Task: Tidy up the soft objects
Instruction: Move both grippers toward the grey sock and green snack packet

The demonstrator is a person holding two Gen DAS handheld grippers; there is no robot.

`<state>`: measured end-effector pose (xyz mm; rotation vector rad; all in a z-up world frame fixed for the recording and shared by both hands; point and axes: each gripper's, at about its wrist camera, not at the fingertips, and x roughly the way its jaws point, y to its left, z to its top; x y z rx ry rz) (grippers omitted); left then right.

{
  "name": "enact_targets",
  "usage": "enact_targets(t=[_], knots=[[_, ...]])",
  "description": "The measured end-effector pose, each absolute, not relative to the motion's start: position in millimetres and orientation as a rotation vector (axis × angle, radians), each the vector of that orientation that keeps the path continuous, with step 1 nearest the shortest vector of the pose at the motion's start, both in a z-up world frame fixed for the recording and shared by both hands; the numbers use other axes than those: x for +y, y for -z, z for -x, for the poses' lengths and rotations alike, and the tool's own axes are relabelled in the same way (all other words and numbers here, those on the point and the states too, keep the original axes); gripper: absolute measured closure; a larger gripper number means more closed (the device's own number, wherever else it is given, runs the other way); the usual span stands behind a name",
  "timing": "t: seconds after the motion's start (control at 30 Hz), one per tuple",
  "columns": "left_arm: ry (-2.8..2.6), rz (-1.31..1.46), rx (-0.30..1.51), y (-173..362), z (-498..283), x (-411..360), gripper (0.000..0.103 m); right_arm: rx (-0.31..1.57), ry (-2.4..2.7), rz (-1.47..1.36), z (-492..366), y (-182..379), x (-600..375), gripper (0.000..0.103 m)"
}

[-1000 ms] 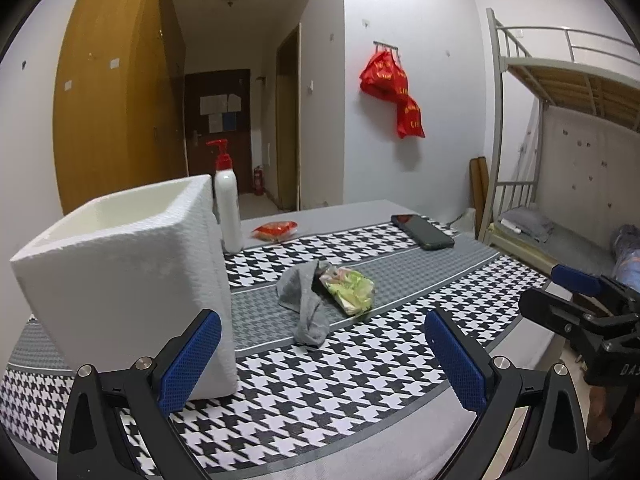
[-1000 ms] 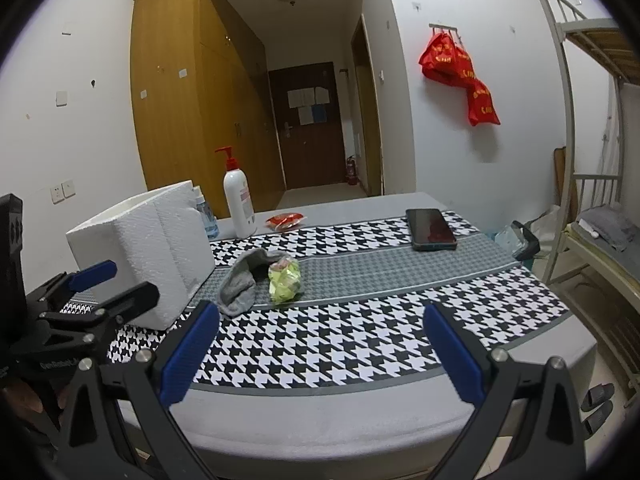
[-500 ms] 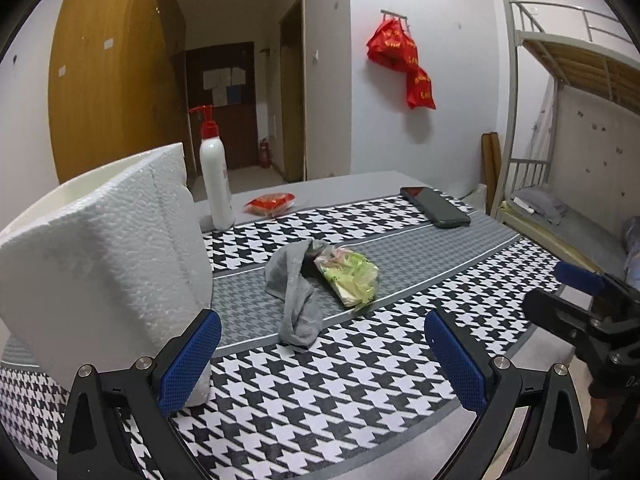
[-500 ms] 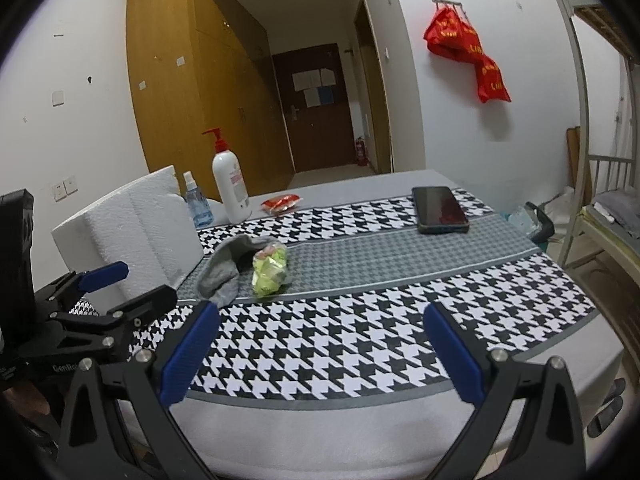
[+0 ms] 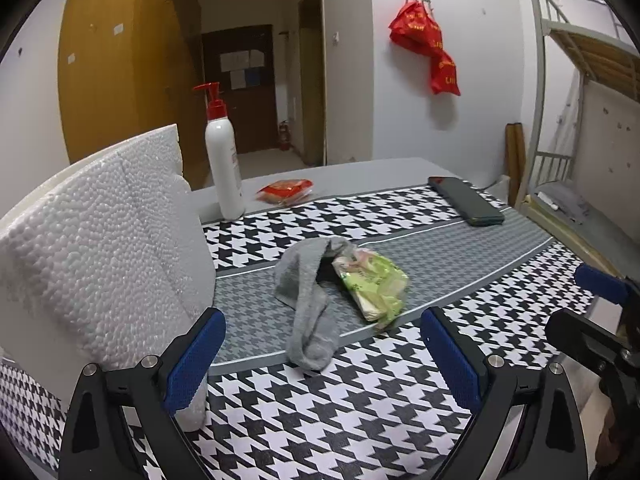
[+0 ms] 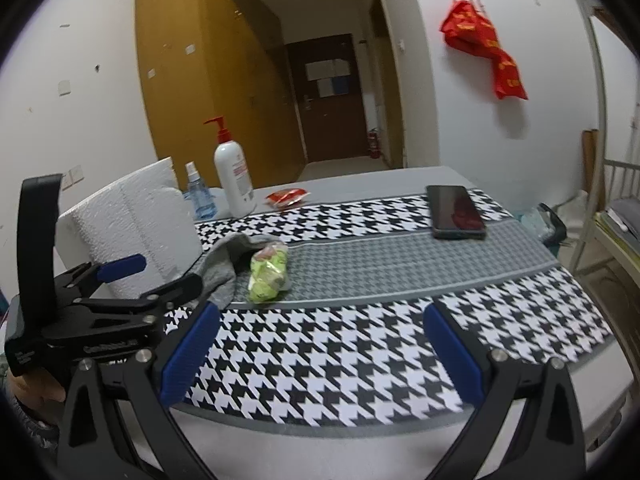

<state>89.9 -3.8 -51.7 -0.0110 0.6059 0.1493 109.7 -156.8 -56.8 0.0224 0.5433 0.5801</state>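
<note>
Leftmost on the houndstooth-covered surface stands a white foam box, its near corner just beside the left claw's blue left pad. That claw hovers low over the cloth with its jaws spread wide and nothing between them. Ahead of it, on the grey central stripe, lies a crumpled grey sock, its toe end pointing toward the camera. Touching the sock's right side is a green snack packet, partly tucked against the sock's cuff. Behind them, a white pump bottle with a red top stands upright near the far edge, with a small red packet just to its right. Further right a dark phone lies flat. The right claw also gapes wide and empty, over the near edge of the surface, well apart from sock and packet.
</note>
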Motion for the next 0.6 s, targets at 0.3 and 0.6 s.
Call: enact_targets(t=[0.3,0.6], knots=[[-0.179,-0.021,0.609,56.2,-99.7,-5.0,0.012,0.571,-0.645,0.043,-128.2,58.4,-137.7,0.0],[-0.165,-0.028,0.624,59.2,-112.5,-5.8,0.017,0.594,-0.637,0.028,-138.3,63.8,-141.2,0.0]])
